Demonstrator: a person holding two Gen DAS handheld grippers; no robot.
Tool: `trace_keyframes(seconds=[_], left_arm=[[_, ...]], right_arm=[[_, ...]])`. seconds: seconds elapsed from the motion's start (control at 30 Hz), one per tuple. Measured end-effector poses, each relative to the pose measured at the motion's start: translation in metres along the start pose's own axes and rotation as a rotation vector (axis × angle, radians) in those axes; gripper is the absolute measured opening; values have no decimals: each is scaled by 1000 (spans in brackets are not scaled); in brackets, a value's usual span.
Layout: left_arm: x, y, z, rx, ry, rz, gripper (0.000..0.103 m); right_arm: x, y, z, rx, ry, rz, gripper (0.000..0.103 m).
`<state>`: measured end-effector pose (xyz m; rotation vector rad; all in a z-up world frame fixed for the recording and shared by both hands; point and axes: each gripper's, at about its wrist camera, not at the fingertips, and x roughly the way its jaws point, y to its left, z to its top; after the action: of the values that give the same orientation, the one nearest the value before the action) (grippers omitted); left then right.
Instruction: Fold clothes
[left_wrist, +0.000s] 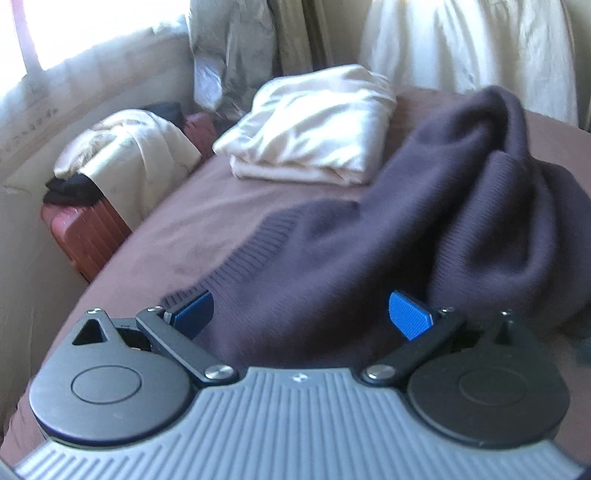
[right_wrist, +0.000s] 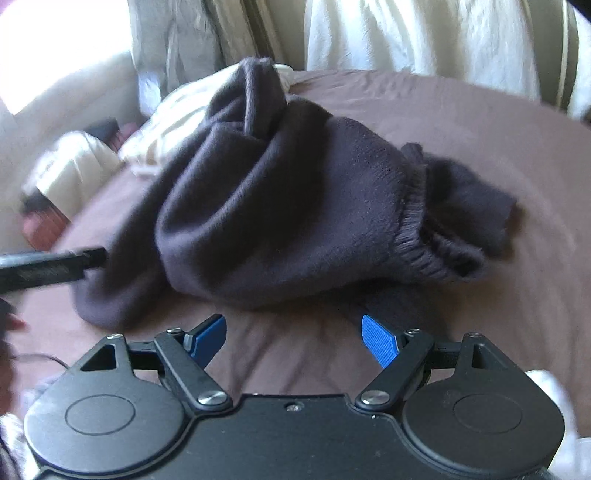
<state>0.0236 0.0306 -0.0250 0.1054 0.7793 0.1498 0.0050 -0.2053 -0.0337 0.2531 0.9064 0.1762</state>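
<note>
A dark purple sweater is lying crumpled in a heap on a bed covered by a brown sheet, not yet spread or folded. A cream garment, already folded, is sitting beyond it, toward the far left from the left tool's view.

The left tool is hovering right over the near part of the sweater, its blue pads standing wide apart with knit fabric showing between and beneath them, though they are not pressing on it. A ribbed hem is running away from its left finger, and the bulk of the heap is rising ahead and to its right.

The right tool is also standing with its pads well apart and nothing between them but bare sheet. From it, the sweater is lying just ahead, with the ribbed opening ahead and to the right, and the mound stretching away up and to the left toward the left tool's finger, which is showing at the far left edge.

Judging from this, the left hand is the nearer one to the cloth. The right hand seems to need a short reach forward to meet the ribbed edge before the sweater can be pulled flat.
</note>
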Motion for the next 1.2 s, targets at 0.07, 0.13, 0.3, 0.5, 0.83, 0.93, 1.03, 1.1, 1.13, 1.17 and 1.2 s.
trace_keyframes(seconds=[0.07,0.13,0.3,0.5,0.83,0.93,1.03,1.1,1.13,1.17,1.2], left_arm=[[9,4,0,15,-22,-21,103],[17,9,1,17,-33,-47,103],[43,14,3,72,-42,-95,103],[96,2,-8,78,109,-158,103],[111,15,-11,-117,109,-332,28],[102,8,-11,-101,72,-336,17],[85,0,-8,-62,14,-404,14],[65,-8,-1,-18,-41,-457,13],[55,-11,3,-21,-57,-494,12],[45,-14,6,-24,-73,-532,12],[37,-15,9,-34,-84,-574,12]], right_arm=[[-4,-20,9,100,-41,48,84],[-10,-37,19,144,-83,54,84],[-3,-67,47,72,-91,8,88],[68,-87,61,38,46,91,98],[112,-39,60,-140,-10,151,35],[89,-19,55,-195,-39,220,33],[64,9,49,-279,-35,275,33],[47,27,54,-355,-22,262,33],[38,33,60,-378,-11,249,33],[29,38,66,-401,-1,236,33],[20,43,72,-421,11,222,33]])
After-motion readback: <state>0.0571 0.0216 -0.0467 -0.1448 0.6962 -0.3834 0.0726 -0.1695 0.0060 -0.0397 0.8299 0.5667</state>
